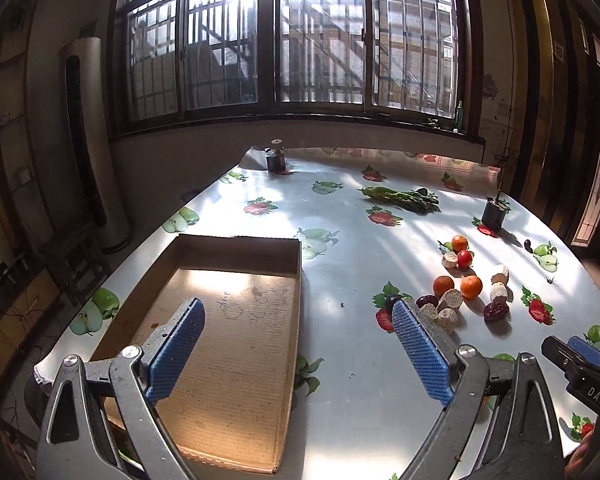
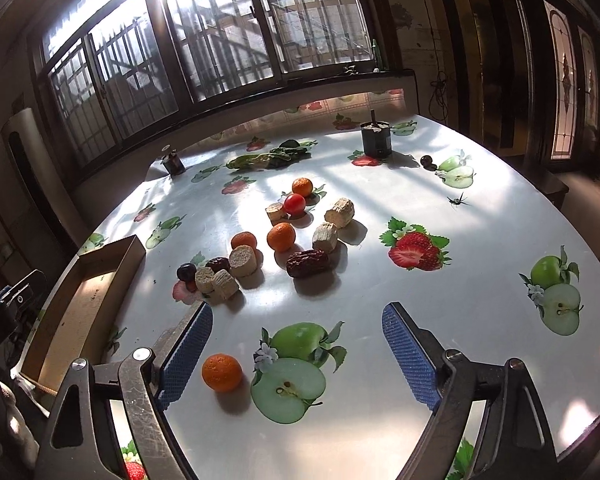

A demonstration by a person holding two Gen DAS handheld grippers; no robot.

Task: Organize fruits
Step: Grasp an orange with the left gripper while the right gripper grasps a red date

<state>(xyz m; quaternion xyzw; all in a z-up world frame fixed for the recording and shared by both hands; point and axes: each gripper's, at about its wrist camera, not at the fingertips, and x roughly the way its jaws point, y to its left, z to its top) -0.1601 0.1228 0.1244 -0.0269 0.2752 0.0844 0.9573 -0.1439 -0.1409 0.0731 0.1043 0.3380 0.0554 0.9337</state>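
Observation:
A shallow cardboard tray (image 1: 236,360) lies on the table's left; my left gripper (image 1: 298,344) hangs open and empty over its right edge. The tray also shows in the right wrist view (image 2: 100,276). A cluster of small oranges (image 2: 281,237), a red tomato (image 2: 295,204), dark dates (image 2: 310,263), a dark plum (image 2: 187,272) and several beige chunks (image 2: 243,260) sits mid-table; it also shows in the left wrist view (image 1: 464,284). My right gripper (image 2: 298,344) is open and empty. A lone orange (image 2: 222,372) lies between its fingers, close to the left finger.
The table (image 2: 480,216) has a glossy fruit-print cover. Green vegetables (image 2: 268,158) lie at the back. A dark can (image 2: 376,140) stands back right, a small dark jar (image 2: 174,163) back left. A small dark fruit (image 2: 427,161) lies by the can.

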